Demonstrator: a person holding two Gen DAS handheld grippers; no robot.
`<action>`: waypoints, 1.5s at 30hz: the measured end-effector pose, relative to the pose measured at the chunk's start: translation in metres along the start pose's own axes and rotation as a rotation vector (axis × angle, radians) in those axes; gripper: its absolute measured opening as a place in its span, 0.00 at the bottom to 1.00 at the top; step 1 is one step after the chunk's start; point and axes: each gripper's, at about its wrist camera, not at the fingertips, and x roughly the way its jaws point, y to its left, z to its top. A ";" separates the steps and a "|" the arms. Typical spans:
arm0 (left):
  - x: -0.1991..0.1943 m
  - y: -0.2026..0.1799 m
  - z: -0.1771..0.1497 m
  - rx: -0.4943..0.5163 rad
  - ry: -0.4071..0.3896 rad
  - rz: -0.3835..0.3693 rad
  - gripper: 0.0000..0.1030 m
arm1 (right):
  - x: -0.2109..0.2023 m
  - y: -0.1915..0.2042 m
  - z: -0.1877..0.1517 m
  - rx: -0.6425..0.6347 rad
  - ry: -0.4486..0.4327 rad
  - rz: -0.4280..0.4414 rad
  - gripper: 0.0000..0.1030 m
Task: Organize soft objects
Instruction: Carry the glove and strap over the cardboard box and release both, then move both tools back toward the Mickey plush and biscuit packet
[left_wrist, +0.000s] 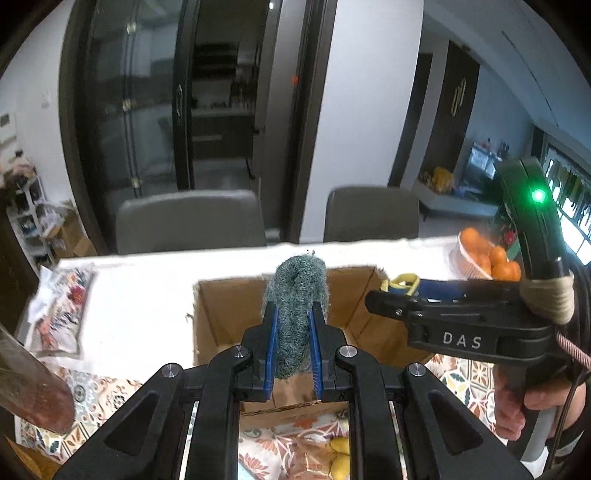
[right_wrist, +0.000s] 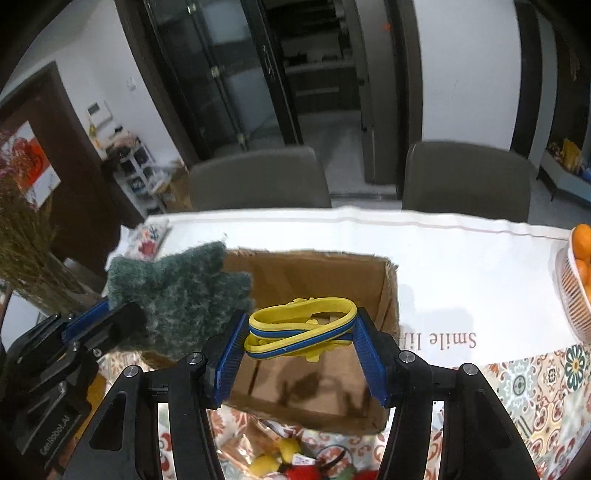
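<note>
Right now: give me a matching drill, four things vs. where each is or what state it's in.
Things:
1. green glove
2. yellow-blue band
3. cardboard box
4. oranges

Places/states:
A. in a white basket at the table's right edge
B. open, on the table under both grippers
C. pinched in the left gripper
D. held across the right gripper

Pairs: 1-C, 2-D, 3-B, 4-A

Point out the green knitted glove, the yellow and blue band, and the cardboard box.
green knitted glove (left_wrist: 297, 295), left wrist view, middle of its knit above the fingers.
yellow and blue band (right_wrist: 303, 326), right wrist view, its front edge.
cardboard box (right_wrist: 306, 273), right wrist view, inner far wall.
</note>
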 end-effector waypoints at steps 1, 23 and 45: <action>0.004 0.000 -0.001 -0.001 0.016 -0.002 0.16 | 0.007 -0.002 0.001 0.007 0.019 -0.004 0.56; 0.014 -0.001 -0.009 0.002 0.139 0.097 0.50 | 0.001 -0.003 -0.005 -0.020 0.022 -0.129 0.68; -0.075 -0.033 -0.036 0.066 0.052 0.238 0.65 | -0.092 0.017 -0.067 -0.048 -0.085 -0.138 0.68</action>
